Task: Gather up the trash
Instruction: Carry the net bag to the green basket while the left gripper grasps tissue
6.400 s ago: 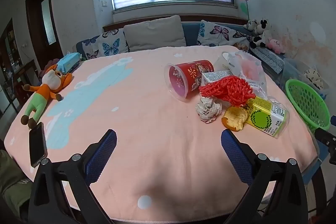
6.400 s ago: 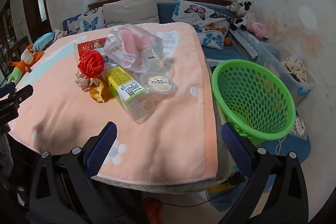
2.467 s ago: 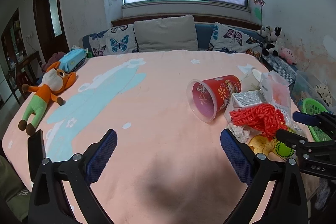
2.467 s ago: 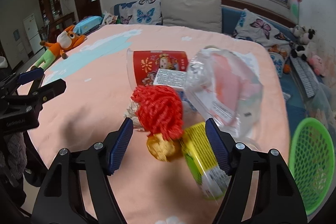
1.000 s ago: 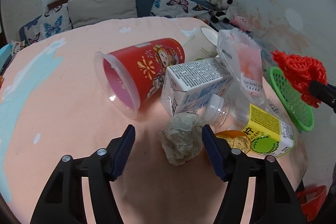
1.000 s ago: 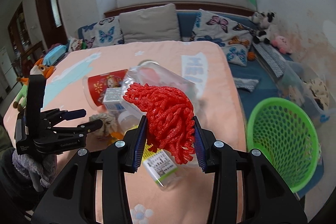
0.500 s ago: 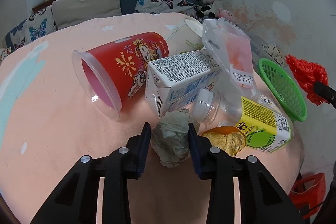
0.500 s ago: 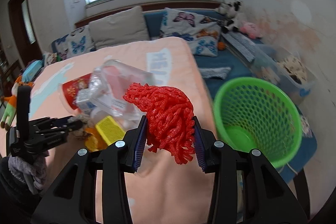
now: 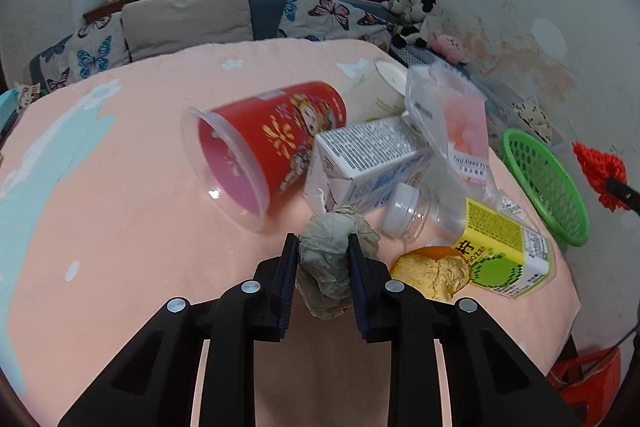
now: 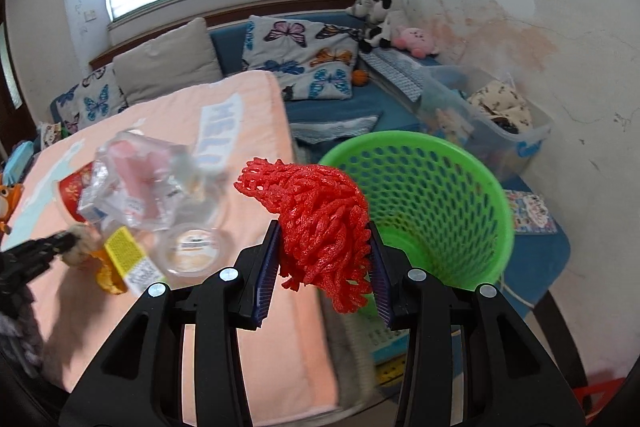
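My left gripper (image 9: 323, 255) is low and its jaws squeeze a paper ball (image 9: 334, 261). My right gripper (image 10: 324, 251) is up high, its jaws squeezing a red net (image 10: 318, 223).

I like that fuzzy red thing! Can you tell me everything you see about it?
The red net is a bunched wad of bright, foamy-looking mesh, loops dangling at the bottom. The right claw pinches it on both sides and holds it in the air, past the table edge, in front of the green basket. It is not in the basket yet. Only the claw touches it. The left camera shows it small at the far right, beside the basket.
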### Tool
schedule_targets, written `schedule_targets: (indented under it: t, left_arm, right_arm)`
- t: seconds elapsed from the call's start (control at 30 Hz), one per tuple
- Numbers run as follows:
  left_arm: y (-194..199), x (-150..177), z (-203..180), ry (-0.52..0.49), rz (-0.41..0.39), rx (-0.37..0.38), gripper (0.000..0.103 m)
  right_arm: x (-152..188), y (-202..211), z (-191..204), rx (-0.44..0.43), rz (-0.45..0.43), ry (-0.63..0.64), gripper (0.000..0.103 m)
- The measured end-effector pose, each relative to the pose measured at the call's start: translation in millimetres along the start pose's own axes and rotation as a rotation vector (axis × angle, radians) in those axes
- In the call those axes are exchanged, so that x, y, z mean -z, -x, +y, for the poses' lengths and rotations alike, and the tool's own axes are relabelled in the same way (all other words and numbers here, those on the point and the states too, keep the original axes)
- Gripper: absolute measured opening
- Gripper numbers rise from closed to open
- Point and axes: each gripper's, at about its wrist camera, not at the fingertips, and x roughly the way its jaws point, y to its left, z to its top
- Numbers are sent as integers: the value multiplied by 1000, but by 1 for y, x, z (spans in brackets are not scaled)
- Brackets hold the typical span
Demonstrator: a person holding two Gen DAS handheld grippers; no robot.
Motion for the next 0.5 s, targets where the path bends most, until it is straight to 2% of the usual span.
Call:
schedule_targets:
  t: [0.27, 0.5]
  left_arm:
    - [41, -14, -6, 26, -76, -35, 24]
    - [62, -26, -41, 28, -132, -27, 24]
  right_arm:
    - [-7, -27, -33, -10, 11, -15, 42]
    - [-17, -54, -53, -40, 23, 11, 44]
